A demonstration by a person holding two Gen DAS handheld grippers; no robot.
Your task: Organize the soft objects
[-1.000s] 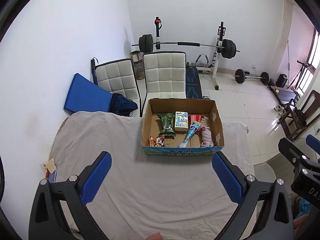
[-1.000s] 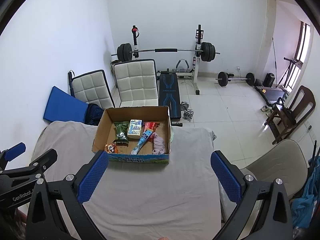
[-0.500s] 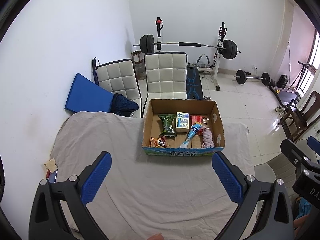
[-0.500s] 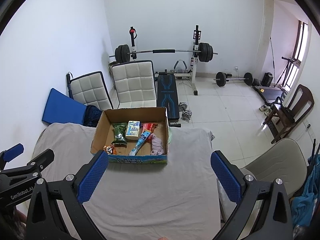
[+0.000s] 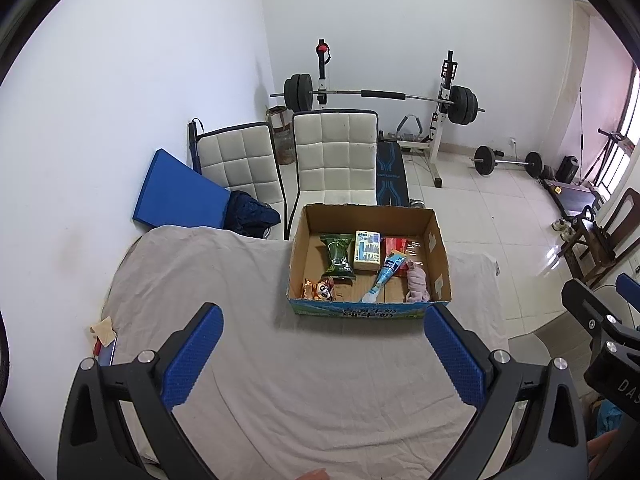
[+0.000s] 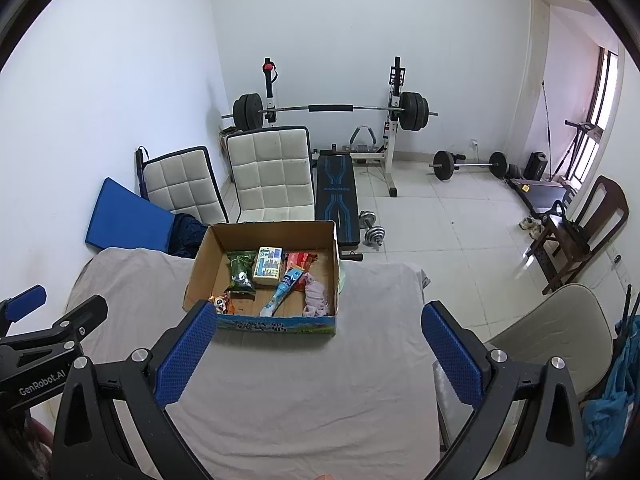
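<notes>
An open cardboard box [image 5: 436,248] [image 6: 200,264] stands at the far side of a cloth-covered table [image 5: 304,380] [image 6: 304,392]. Inside lie a green snack bag [image 5: 339,256] [image 6: 241,269], a yellow-and-blue pack [image 5: 367,250] [image 6: 269,266], a red packet [image 5: 394,245] [image 6: 300,259], a blue tube [image 5: 385,277] [image 6: 283,290], a pink cloth [image 5: 417,283] [image 6: 316,296] and a small plush toy [image 5: 319,289] [image 6: 221,303]. My left gripper [image 5: 323,354] hangs open above the near table, nothing between its fingers. My right gripper [image 6: 316,354] is open too, short of the box.
Two white padded chairs [image 5: 335,160] and a blue mat [image 5: 176,196] stand behind the table against the wall. A barbell rack [image 5: 380,96], bench and dumbbells fill the floor beyond. A beige chair [image 6: 556,328] sits right of the table. Small items [image 5: 102,332] lie at the table's left edge.
Both views have shifted slightly, with the box sitting a little lower in frame. Both grippers stay open and nothing in the box has moved.
</notes>
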